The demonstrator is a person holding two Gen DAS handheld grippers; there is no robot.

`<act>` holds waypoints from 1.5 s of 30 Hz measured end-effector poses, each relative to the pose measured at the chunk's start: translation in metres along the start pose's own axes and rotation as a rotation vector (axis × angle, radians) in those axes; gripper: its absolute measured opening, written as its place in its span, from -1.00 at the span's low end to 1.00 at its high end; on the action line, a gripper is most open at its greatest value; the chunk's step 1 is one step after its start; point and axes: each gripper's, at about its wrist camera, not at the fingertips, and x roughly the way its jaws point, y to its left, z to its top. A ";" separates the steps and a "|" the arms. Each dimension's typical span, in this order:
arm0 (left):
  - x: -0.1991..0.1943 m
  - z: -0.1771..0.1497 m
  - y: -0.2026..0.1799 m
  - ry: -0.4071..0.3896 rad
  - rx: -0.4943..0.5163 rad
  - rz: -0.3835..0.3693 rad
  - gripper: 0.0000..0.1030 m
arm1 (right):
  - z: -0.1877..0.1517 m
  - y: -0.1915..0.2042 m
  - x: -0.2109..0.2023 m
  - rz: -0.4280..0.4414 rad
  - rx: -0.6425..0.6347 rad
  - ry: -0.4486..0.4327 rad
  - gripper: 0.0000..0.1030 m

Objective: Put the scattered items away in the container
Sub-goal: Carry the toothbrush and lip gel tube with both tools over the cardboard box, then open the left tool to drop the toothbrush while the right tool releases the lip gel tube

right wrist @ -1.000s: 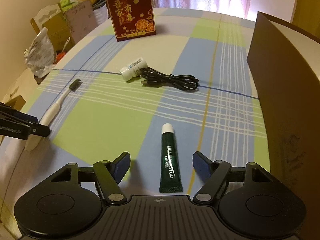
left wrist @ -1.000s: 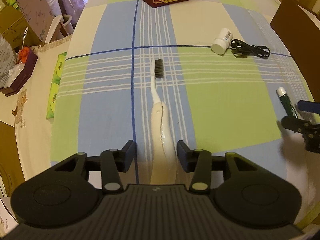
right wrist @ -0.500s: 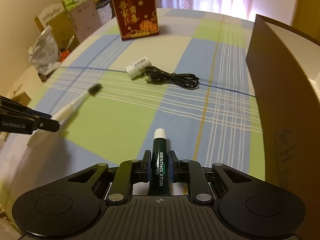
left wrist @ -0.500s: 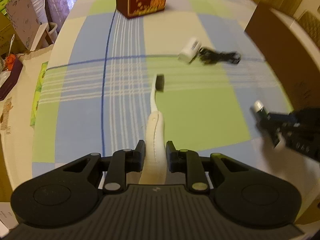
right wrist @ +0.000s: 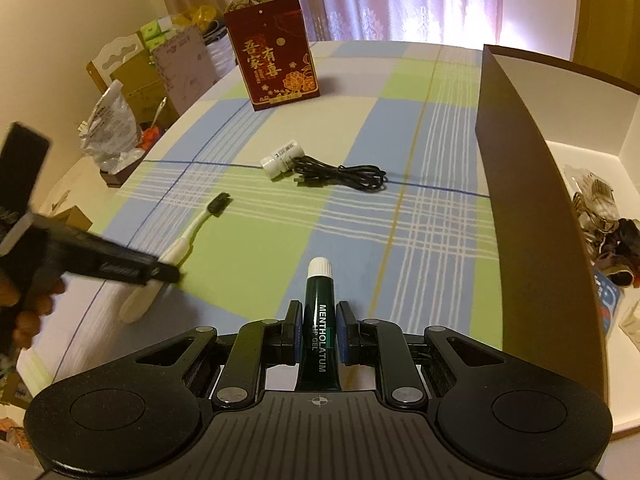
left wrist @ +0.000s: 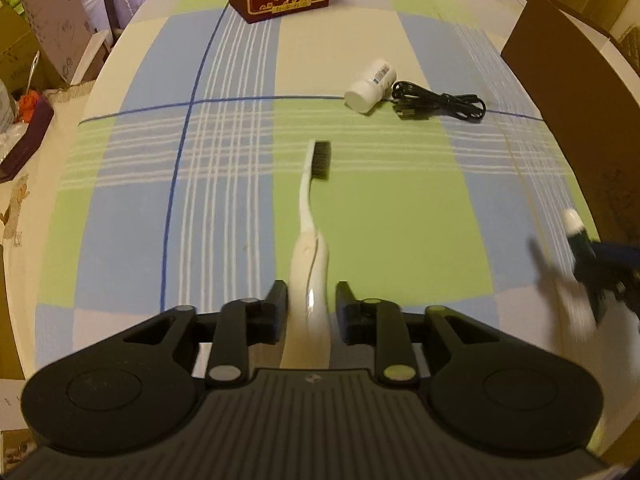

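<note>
A white toothbrush (left wrist: pixel 307 200) with dark bristles points away from me, and my left gripper (left wrist: pixel 312 304) is shut on its handle. In the right wrist view the toothbrush (right wrist: pixel 188 236) hangs slanted just above the checked cloth. My right gripper (right wrist: pixel 318 320) is shut on a dark green lip gel tube (right wrist: pixel 319 286) with a white cap, held off the table. From the left wrist view that tube (left wrist: pixel 574 224) and the right gripper (left wrist: pixel 592 276) are blurred at the right edge. The brown box (right wrist: pixel 520 220) with a white inside stands to the right and holds several items.
A small white bottle (left wrist: pixel 370 88) lies beside a coiled black cable (left wrist: pixel 440 104) in the middle of the table. A red gift box (right wrist: pixel 276 68) stands at the far end. Bags and cartons crowd the floor past the table's left edge. A hand (right wrist: pixel 24 312) holds the left gripper.
Both grippers went from open around their items to shut on them. The toothbrush and the tube have come up off the cloth, and the right gripper has risen beside the brown box.
</note>
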 end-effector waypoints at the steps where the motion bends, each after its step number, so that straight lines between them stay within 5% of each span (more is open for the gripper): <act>1: 0.002 0.002 -0.003 -0.009 0.017 0.016 -0.52 | -0.001 -0.001 -0.001 0.001 -0.002 -0.001 -0.62; 3: 0.003 0.005 -0.009 -0.009 0.048 0.024 -0.69 | -0.003 -0.002 -0.005 0.004 -0.005 -0.003 -0.62; 10: -0.016 -0.012 -0.016 -0.012 0.031 -0.009 -0.69 | -0.003 -0.010 -0.018 0.017 -0.008 -0.035 -0.62; 21: -0.092 0.003 -0.043 -0.191 -0.015 -0.122 -0.69 | 0.011 -0.019 -0.050 0.072 -0.016 -0.130 -0.62; 34: -0.135 0.053 -0.167 -0.338 0.085 -0.331 -0.69 | 0.020 -0.099 -0.125 -0.024 0.075 -0.297 -0.62; 45: -0.101 0.088 -0.259 -0.287 0.074 -0.398 -0.69 | 0.024 -0.196 -0.137 -0.143 0.141 -0.291 -0.62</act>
